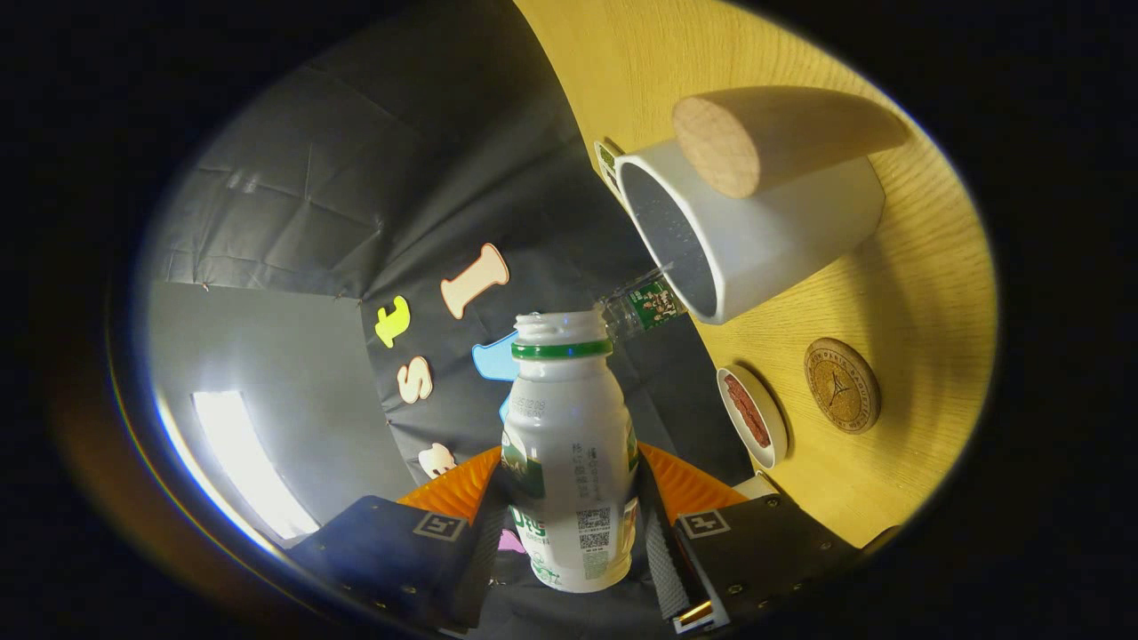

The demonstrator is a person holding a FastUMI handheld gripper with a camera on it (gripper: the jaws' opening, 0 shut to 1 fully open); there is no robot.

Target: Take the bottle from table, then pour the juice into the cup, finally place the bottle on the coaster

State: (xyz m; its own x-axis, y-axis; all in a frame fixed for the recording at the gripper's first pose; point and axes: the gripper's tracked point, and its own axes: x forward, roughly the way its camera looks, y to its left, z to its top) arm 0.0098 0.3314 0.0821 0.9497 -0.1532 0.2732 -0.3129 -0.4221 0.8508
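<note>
Gripper [569,542] clamps the open bottle [569,444] between both fingers, its mouth near the cup [756,240], coaster [841,385] beyond the cup.

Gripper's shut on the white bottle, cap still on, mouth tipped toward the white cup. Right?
Not quite: the cap is off. The gripper view shows the white bottle clamped between the fingers of the gripper, its threaded neck bare and open above the green ring, pointing toward the white cup.
</note>
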